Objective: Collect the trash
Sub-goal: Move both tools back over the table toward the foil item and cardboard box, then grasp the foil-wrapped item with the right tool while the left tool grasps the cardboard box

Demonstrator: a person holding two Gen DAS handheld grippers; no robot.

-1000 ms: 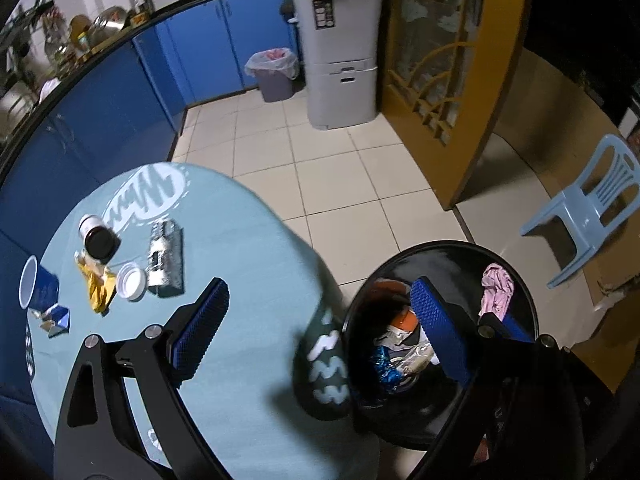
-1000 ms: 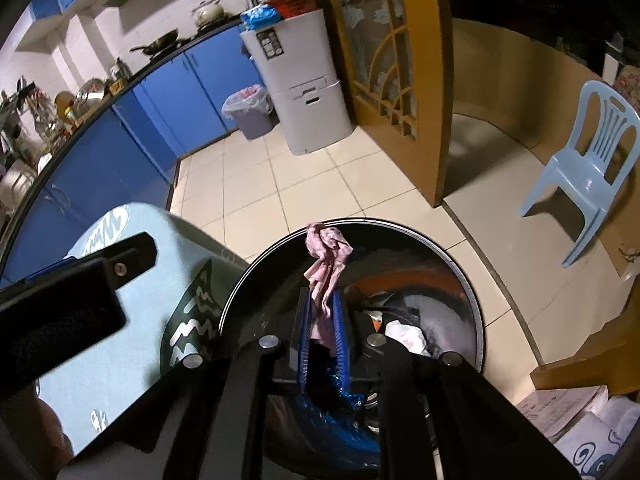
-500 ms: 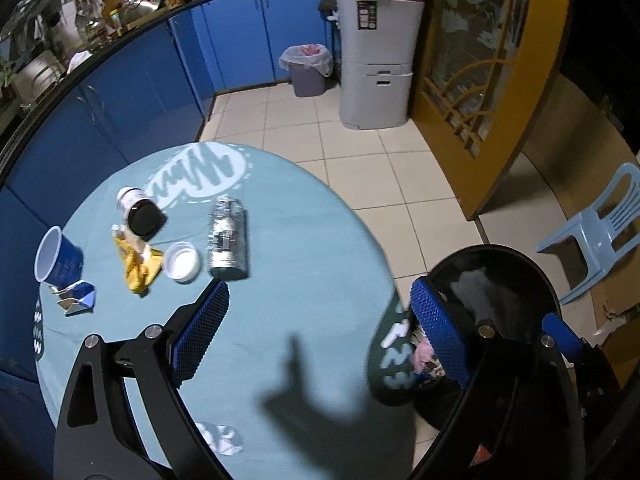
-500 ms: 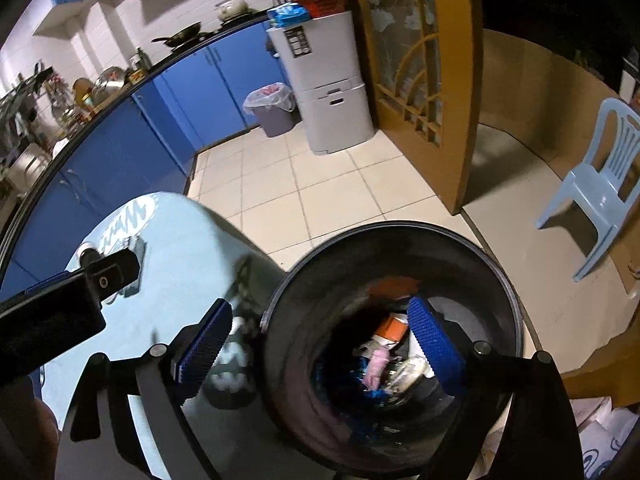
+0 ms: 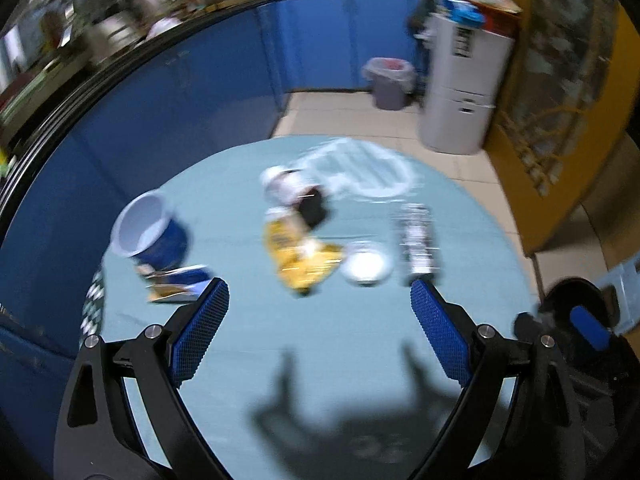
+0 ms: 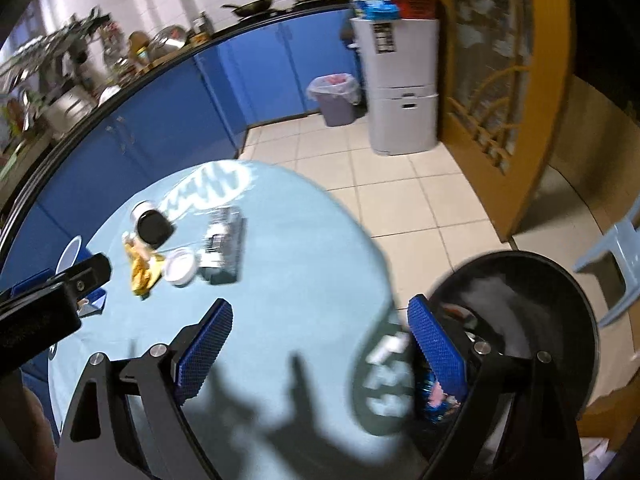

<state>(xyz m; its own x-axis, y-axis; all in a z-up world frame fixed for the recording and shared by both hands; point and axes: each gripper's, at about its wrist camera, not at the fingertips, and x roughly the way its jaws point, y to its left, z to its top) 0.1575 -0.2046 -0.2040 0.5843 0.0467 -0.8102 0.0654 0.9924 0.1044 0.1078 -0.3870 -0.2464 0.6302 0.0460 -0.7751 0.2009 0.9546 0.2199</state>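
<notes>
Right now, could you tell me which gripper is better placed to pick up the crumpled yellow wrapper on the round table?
Left gripper, probably: it is open with the crumpled yellow wrapper just ahead, while the open right gripper sits further off by the black bin.

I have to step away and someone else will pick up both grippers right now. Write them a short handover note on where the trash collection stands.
Left gripper: open, empty, over the round table.
Right gripper: open, empty, at the table's edge next to the black bin.
Done: the bin beside the table already holds trash, including a pink rag.
Left on the table: blue cup, small blue carton, yellow wrapper, white lid, tipped jar, silvery packet.
Next, probably: take the silvery packet or the lid, which lie nearest the bin.
</notes>
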